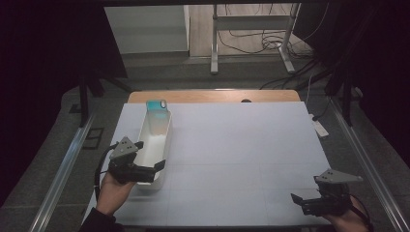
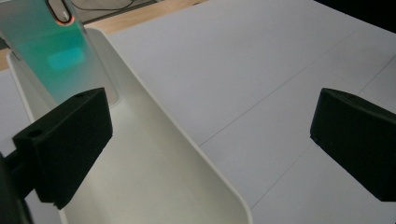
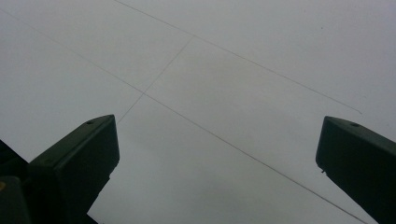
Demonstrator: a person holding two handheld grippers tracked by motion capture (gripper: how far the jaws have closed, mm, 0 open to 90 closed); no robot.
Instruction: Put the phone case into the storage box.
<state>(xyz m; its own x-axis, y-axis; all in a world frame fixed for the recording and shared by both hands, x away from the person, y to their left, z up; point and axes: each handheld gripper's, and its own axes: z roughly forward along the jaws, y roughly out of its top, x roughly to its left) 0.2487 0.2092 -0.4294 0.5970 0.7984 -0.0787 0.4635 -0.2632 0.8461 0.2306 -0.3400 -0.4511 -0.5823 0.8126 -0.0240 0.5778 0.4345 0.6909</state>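
Observation:
A long white bin (image 1: 145,137) lies lengthways at the table's left side. A teal, phone-like slab (image 1: 157,112) leans upright against its far end. My left gripper (image 1: 150,154) is open at the bin's near end. In the left gripper view, the left gripper (image 2: 210,140) has one jaw inside the bin (image 2: 154,182) and the other outside over the table, straddling the right wall. The teal slab (image 2: 49,51) stands beyond. My right gripper (image 1: 305,194) is open and low over the table's near right corner. The right gripper (image 3: 217,158) holds nothing.
A white sheet with faint fold lines covers the table (image 1: 241,145), and a wooden strip (image 1: 212,95) shows at the far edge. A white power strip (image 1: 319,127) lies on the floor to the right. A metal stand (image 1: 251,34) and cables are behind.

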